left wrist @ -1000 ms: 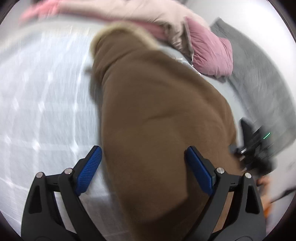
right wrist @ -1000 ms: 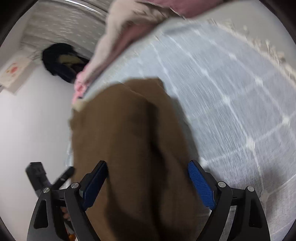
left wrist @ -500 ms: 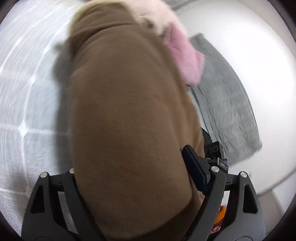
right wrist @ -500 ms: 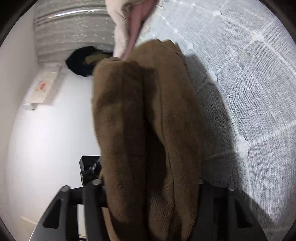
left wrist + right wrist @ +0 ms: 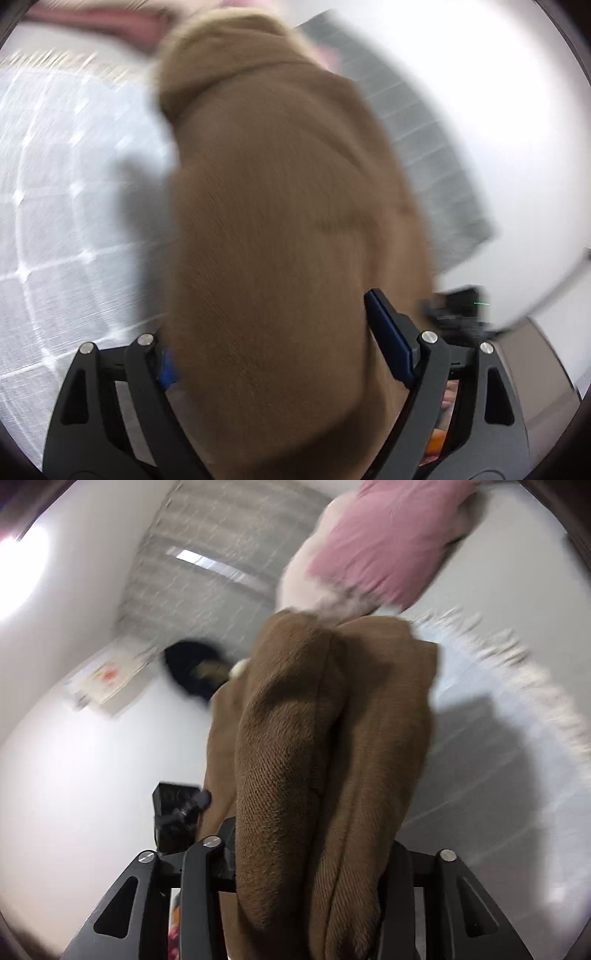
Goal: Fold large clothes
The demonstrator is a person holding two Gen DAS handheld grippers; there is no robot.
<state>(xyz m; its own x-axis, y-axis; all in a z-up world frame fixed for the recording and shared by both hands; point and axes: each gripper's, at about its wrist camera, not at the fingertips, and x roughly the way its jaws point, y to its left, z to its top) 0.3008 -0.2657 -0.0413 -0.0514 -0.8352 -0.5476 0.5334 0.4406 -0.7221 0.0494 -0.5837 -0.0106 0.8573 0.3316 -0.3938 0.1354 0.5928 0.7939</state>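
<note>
A folded brown fleece garment (image 5: 280, 236) fills the middle of the left wrist view and hangs lifted over the pale checked rug (image 5: 59, 229). My left gripper (image 5: 280, 354) is clamped on its thick near end, with cloth bulging between the blue pads. In the right wrist view the same brown garment (image 5: 325, 760) hangs in two thick folds from my right gripper (image 5: 310, 853), which is shut on it; its fingertips are hidden by the cloth. The left gripper's body (image 5: 173, 808) shows beside it.
A pink and cream padded jacket (image 5: 373, 550) lies beyond the brown garment at the rug's fringed edge (image 5: 524, 679). A grey mat (image 5: 424, 147) lies on the white floor to the right. A dark garment (image 5: 192, 668) and a paper (image 5: 107, 675) lie by the wall.
Both grippers closed on the brown garment's near end and lifted it off the rug. It now swings toward the pink jacket and both views are blurred by motion.
</note>
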